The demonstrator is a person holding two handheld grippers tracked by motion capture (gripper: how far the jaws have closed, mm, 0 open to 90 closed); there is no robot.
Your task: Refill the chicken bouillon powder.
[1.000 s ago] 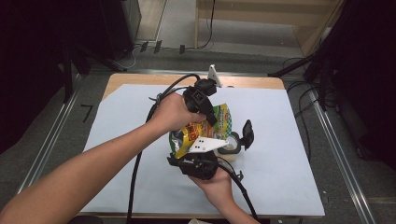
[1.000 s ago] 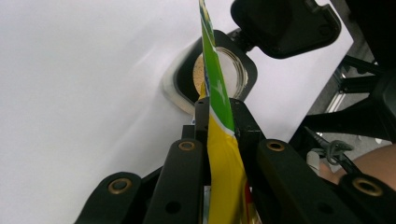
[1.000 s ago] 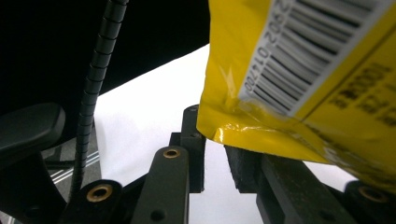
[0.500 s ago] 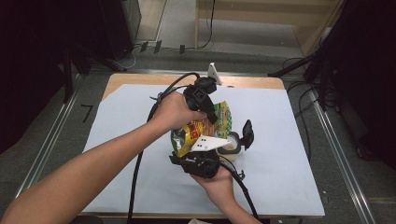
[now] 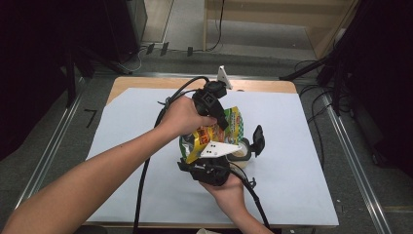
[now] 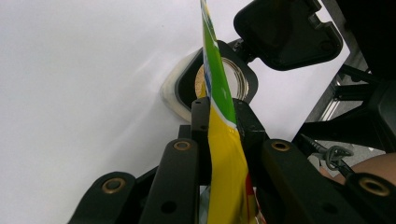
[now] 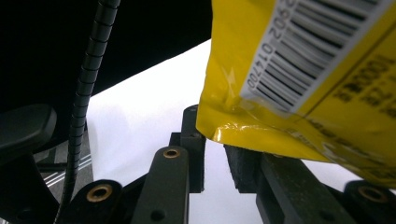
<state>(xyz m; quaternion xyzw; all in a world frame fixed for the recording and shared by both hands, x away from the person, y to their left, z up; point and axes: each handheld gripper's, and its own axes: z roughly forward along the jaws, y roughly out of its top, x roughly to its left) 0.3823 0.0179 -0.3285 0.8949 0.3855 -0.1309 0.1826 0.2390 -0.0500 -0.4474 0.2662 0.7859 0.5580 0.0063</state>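
Counter [image 5: 146, 112]: white sheet, open jar [image 6: 226, 81] on it
Left gripper [image 6: 219, 116]: above jar, jaws pinching yellow pouch [image 6: 224, 149]
Right gripper [image 7: 214, 140]: under pouch, jaws narrowly apart, gripping nothing

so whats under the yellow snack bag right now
Below the snack bag, clamped in the left gripper, sits an open container with a white base, something tan inside. The bag's edge covers part of its mouth, so the rest stays hidden.
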